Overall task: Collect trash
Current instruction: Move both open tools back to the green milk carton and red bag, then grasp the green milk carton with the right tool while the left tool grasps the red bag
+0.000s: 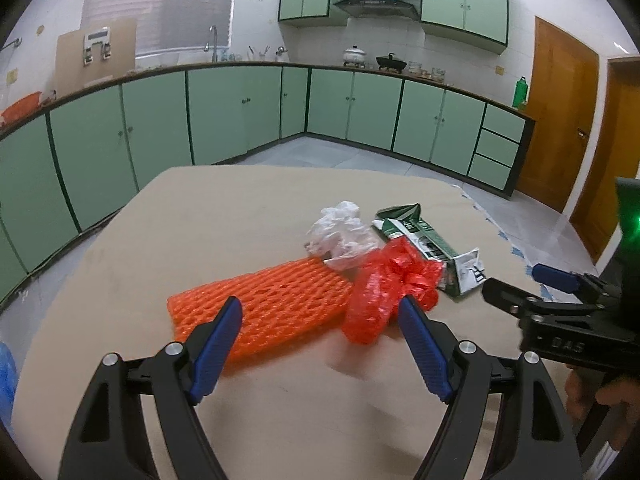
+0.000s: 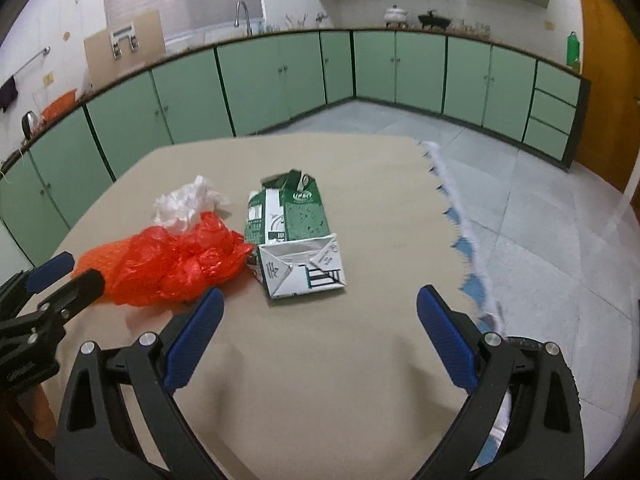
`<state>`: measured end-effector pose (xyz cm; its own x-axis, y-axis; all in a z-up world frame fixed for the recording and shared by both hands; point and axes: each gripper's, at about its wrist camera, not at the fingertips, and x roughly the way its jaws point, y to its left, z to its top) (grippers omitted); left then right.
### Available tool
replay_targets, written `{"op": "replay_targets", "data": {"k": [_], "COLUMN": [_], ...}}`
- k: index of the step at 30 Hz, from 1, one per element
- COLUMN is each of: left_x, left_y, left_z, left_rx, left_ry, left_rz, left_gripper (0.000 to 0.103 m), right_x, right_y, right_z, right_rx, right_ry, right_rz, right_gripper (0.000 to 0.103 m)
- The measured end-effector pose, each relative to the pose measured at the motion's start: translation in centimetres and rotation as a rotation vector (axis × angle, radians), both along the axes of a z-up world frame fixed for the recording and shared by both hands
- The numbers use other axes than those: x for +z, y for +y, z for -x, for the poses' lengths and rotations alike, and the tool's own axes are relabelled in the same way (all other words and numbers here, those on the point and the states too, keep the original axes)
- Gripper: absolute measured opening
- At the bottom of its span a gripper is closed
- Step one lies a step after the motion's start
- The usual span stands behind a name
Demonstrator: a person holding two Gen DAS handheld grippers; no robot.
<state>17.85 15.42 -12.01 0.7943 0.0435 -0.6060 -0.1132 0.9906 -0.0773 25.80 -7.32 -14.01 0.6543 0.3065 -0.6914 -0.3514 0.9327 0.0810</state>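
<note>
Two handheld grippers with black arms and blue finger pads point down over a tan-covered table (image 2: pixel 320 380) in a kitchen. In the left wrist view, the left gripper (image 1: pixel 320 316) fills the bottom of the frame, its jaws spread wide and holding nothing. Between and just beyond its fingertips, at centre frame, lies an orange foam fruit net (image 1: pixel 260 304), flat on the table. A crumpled red plastic bag (image 1: pixel 380 296) rests against the net's right end, touching the right fingertip's outline. Just above it sits a wad of white plastic (image 1: pixel 344 236), and to the right a flattened green and white carton (image 1: pixel 432 248).

In the right wrist view, the right gripper (image 2: pixel 320 312) is also wide open and empty, at the bottom of the frame. The carton lies just above the gap between its fingers, the red bag to the left. Green cabinets (image 2: pixel 280 76) curve across the upper frame.
</note>
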Motion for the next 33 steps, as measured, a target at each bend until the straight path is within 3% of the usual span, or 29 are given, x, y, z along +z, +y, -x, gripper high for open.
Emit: {"op": "replay_targets", "data": {"k": [12,20,22,23,33], "left_x": [-0.2,-0.2,-0.1,-0.1,-0.5], "left_y": [0.9,0.5,0.2,0.0,-2.9], "left_z": [-1.5,-1.7,-1.8,-1.8,-2.9], "left_rx": [0.01,0.003,-0.005,-0.01,-0.069], "left_ry": [0.008,0.015,0.013,0.014,0.034], "left_rz": [0.025,0.031,0.034,0.034,0.039], "left_gripper": [0.079,0.079,0.079,0.079,0.079], "right_x": [-1.8,-1.7,-1.6,-1.5,-0.9], "right_y": [2.7,3.5,3.7,3.8,1.2], "right_z": [-4.7,-6.1,-6.1,-6.0,-3.9], "right_rx": [0.022,0.055,0.068,0.067,0.018], "right_ry": [0.11,0.141,0.139,0.134,0.115], "right_rz": [0.047,0.029,0.026,0.036,-0.013], "right_gripper": [0.094,0.074,0.057,0.054,0.053]}}
